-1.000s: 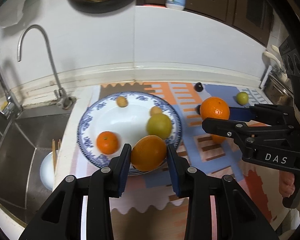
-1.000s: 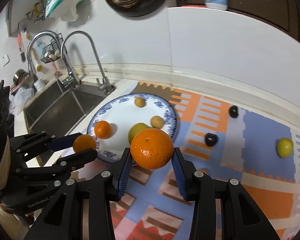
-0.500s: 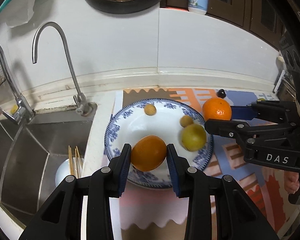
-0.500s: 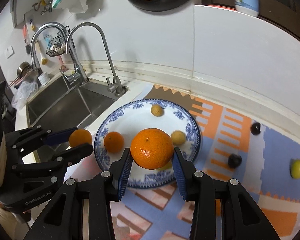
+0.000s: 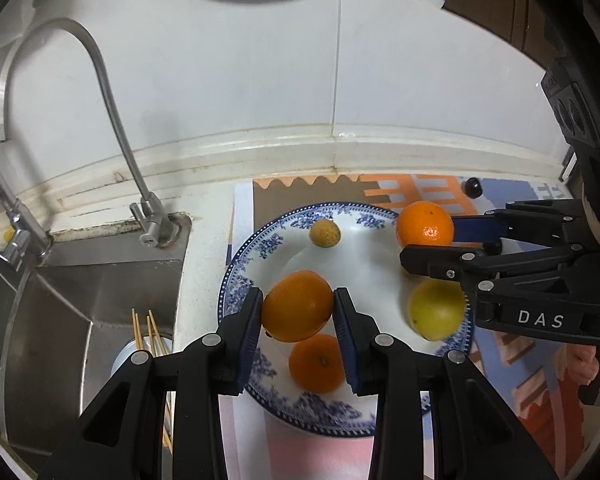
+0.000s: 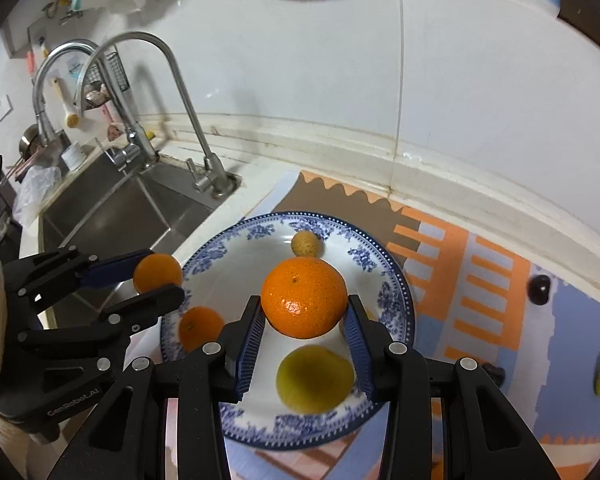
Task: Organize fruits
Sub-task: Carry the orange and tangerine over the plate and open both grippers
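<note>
Resting between fingers [image 5: 249,322]: orange [image 5: 297,306]

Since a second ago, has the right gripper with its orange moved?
Yes. The right gripper and its orange moved from the mat to over the plate.

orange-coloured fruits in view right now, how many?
3: one in the left hand-held gripper, one in the right hand-held gripper, one lying on the blue-patterned plate. Others may be hidden.

A home kitchen: steel sink [image 6: 112,208], faucet [image 6: 172,92], tiled wall [image 6: 340,60], countertop.
</note>
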The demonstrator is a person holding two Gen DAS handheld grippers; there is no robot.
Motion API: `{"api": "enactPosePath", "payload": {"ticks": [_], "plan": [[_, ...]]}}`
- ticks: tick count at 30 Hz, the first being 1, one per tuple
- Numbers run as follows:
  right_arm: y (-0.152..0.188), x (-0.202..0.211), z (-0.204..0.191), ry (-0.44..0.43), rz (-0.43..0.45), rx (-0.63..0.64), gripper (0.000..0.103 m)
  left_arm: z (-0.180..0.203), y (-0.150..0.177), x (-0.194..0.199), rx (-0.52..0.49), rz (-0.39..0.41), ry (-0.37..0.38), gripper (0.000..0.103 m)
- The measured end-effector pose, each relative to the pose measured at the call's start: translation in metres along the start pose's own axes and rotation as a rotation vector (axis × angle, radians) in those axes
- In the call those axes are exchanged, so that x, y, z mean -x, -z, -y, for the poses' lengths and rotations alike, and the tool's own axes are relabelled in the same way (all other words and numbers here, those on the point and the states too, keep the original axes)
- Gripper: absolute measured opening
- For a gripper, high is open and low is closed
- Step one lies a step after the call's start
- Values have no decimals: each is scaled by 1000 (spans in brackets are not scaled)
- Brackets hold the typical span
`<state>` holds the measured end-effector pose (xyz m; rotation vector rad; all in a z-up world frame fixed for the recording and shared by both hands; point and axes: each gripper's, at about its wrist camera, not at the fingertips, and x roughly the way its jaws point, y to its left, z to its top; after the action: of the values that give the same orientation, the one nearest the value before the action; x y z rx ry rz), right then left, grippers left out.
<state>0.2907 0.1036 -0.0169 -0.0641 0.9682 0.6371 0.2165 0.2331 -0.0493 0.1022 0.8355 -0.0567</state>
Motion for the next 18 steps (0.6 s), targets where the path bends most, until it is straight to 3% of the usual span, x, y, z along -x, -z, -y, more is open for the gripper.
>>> {"api": "enactPosePath", "payload": {"ticks": [18], "plan": [[-14, -53, 18, 8, -102, -31, 42, -12, -12, -60, 28, -138, 29, 35]]}}
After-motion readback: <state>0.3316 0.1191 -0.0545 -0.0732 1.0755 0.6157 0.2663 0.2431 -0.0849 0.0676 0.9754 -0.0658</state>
